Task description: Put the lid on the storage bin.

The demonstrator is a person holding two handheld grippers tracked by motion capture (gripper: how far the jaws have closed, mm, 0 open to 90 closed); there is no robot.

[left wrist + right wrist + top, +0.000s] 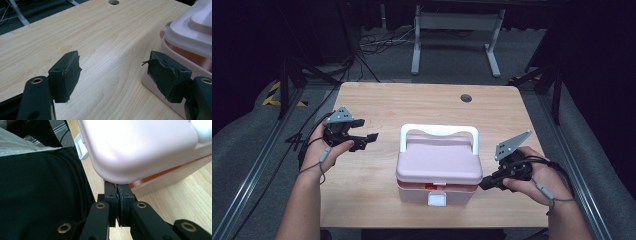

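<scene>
- Pink box [439, 167] with a white handle [439, 131] sits mid-table [412, 102], lid slightly lifted.
- right gripper [117, 188] has its jaws pressed together, tips tucked under the lid's corner.
- left gripper [112, 72] is spread wide, nothing in it, just beside the box.

Bare table [377, 102] lies open left of the pink box [438, 162] (which blocks the middle).

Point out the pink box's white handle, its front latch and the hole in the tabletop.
white handle [438, 130], high view, middle of its top bar.
front latch [437, 199], high view, centre of the white tab.
hole [466, 98], high view, its dark centre.
</scene>
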